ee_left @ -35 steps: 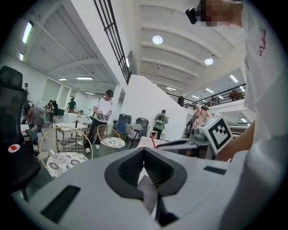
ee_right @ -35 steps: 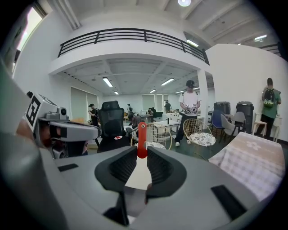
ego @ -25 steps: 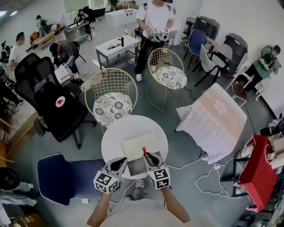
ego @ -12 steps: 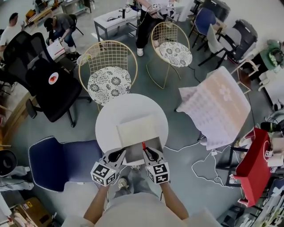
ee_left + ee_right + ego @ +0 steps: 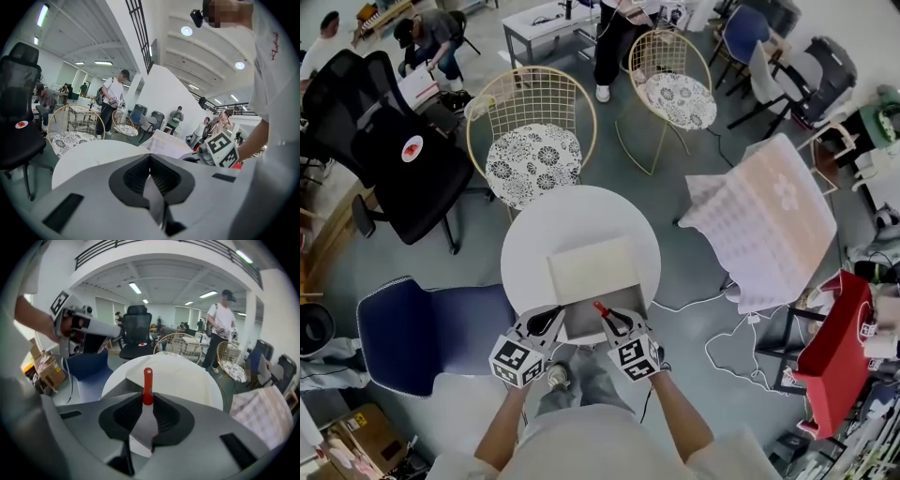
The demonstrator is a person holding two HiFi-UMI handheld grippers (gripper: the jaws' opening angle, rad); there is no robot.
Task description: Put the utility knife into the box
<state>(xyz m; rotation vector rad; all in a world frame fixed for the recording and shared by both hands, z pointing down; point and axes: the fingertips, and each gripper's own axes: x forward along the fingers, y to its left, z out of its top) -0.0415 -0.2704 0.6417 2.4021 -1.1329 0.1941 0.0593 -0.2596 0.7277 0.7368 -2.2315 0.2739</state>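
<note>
An open box stands at the near side of a round white table (image 5: 534,239). Its cream lid (image 5: 591,270) is folded back and its grey inside (image 5: 581,323) faces up. My right gripper (image 5: 609,321) is shut on a red utility knife (image 5: 600,308), whose tip pokes out past the jaws over the box's near part. In the right gripper view the knife (image 5: 147,383) stands straight up between the black pads (image 5: 166,416). My left gripper (image 5: 551,319) hovers at the box's near left corner. Its jaws (image 5: 150,157) meet at the tips with nothing between them.
Two gold wire chairs (image 5: 532,141) with patterned cushions stand beyond the table. A black office chair (image 5: 394,159) and a blue seat (image 5: 422,333) are at the left. At the right are a draped pink cloth (image 5: 769,225) and a red stool (image 5: 839,347). Cables lie on the floor, and people stand at the back.
Both grippers have come down toward the box. The right one has tipped forward with the knife, whose tip now points into the box.
</note>
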